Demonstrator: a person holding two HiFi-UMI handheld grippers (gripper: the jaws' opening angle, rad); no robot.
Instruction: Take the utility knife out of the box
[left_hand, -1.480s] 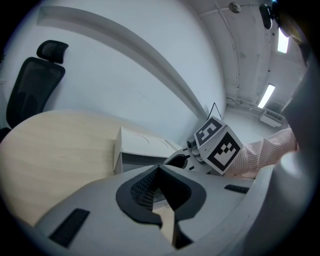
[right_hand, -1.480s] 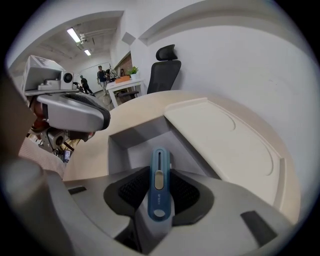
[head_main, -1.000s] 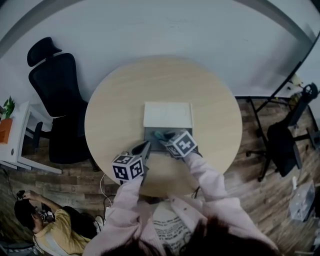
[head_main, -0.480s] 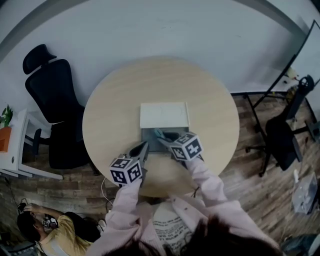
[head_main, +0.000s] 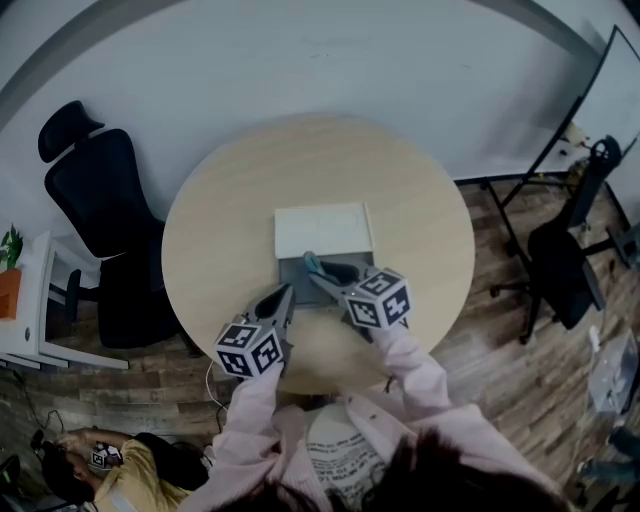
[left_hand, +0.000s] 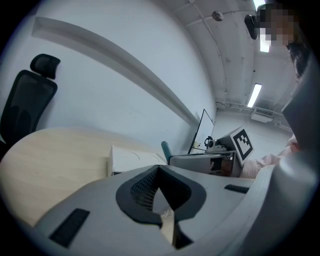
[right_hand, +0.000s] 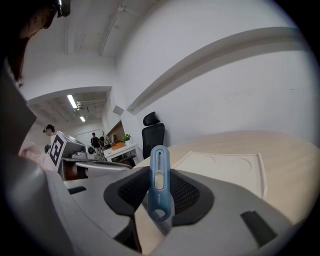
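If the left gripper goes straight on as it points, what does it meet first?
Probably the open box, near its left edge, just beyond the left gripper; height over it is unclear.

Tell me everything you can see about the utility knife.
The utility knife is a slim blue body, plastic by its look, with rounded ends, a long slot, a slider and a hole at the near end. No blade shows. It stands upright, clamped in the right gripper, nothing else touching it.
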